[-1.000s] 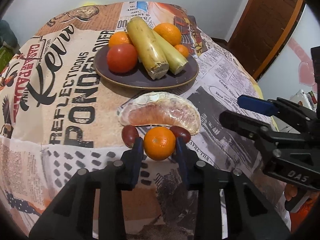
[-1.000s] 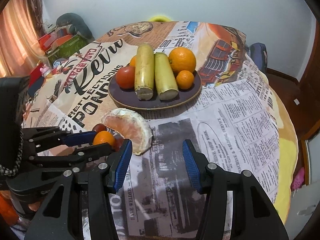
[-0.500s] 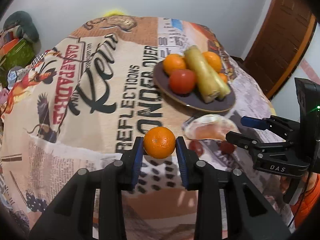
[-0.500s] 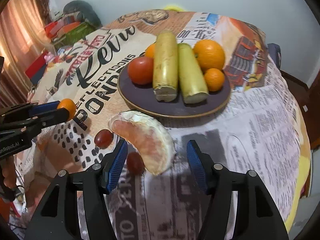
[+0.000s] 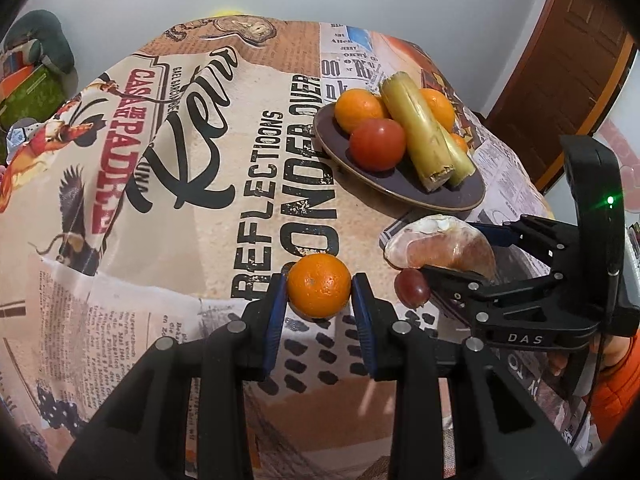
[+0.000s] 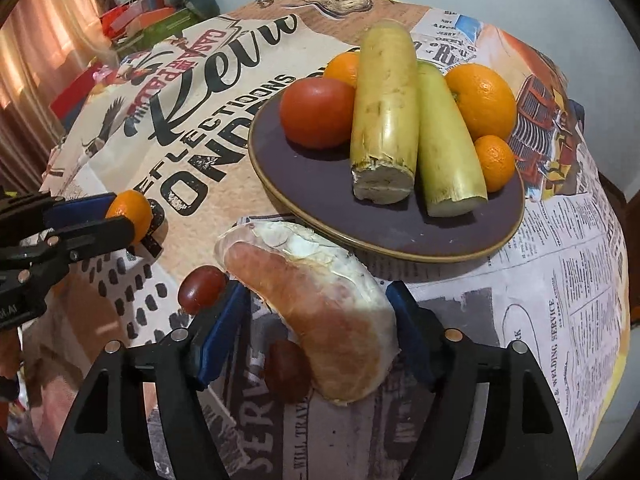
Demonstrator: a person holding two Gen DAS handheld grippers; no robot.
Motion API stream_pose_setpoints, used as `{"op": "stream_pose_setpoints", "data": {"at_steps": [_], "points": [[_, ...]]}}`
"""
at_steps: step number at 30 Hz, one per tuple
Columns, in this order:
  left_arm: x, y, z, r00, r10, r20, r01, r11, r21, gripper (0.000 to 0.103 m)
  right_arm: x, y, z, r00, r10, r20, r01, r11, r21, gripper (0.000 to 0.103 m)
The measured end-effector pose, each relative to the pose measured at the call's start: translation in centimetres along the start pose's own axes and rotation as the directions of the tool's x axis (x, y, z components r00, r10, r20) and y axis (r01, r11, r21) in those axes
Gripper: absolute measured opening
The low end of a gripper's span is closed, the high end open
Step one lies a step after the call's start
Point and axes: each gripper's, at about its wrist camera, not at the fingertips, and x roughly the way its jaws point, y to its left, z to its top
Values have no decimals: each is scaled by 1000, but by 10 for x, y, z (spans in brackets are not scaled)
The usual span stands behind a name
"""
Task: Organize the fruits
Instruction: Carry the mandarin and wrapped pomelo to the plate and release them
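My left gripper (image 5: 319, 294) is shut on a small orange mandarin (image 5: 319, 285), held over the table's near left part; it also shows in the right wrist view (image 6: 130, 214). My right gripper (image 6: 316, 320) is open, its jaws on either side of a peeled pomelo segment (image 6: 320, 312) that lies on the cloth in front of the dark plate (image 6: 400, 236). Two red grapes (image 6: 201, 289) (image 6: 286, 370) lie beside the segment. The plate holds a tomato (image 6: 316, 112), two pale green sugarcane pieces (image 6: 386, 120), two oranges (image 6: 480, 100) and a small mandarin (image 6: 494, 162).
The round table is covered with a printed newspaper-style cloth (image 5: 180, 184). A wooden door (image 5: 560, 60) stands at the far right. Cluttered bags and boxes (image 6: 148, 16) sit beyond the table's far left edge.
My left gripper lifted the mandarin away from the pomelo segment and grapes and moved it left. My right gripper moved forward until its open jaws flank the pomelo segment.
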Motion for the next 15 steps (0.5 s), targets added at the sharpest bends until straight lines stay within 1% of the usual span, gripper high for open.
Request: {"op": "stream_pose_setpoints", "data": {"at_steps": [2, 4, 6, 8, 12, 14, 15], "points": [[-1, 0, 0, 1000, -6, 0, 6, 1000, -3, 33, -1, -1, 0, 1000, -1, 3, 1, 1000, 4, 64], [-3, -1, -1, 1000, -7, 3, 7, 1000, -2, 33, -3, -2, -1, 1000, -5, 9, 5, 1000, 9, 51], [-5, -2, 0, 1000, -7, 6, 7, 1000, -1, 33, -8, -4, -2, 1000, 13, 13, -14, 1000, 24, 42], [-9, -3, 0, 1000, -2, 11, 2, 1000, -1, 33, -12, -4, -3, 999, 31, 24, -32, 999, 34, 39], [-18, -5, 1, 1000, -1, 27, 1, 1000, 0, 33, -29, 7, -10, 998, -11, 69, 10, 1000, 10, 36], [-24, -7, 0, 999, 4, 35, -4, 1000, 3, 33, -37, 8, -11, 996, -6, 90, 4, 1000, 13, 26], [-27, -8, 0, 999, 4, 39, -4, 1000, 5, 33, -45, 8, -13, 994, -2, 106, 0, 1000, 20, 23]]}}
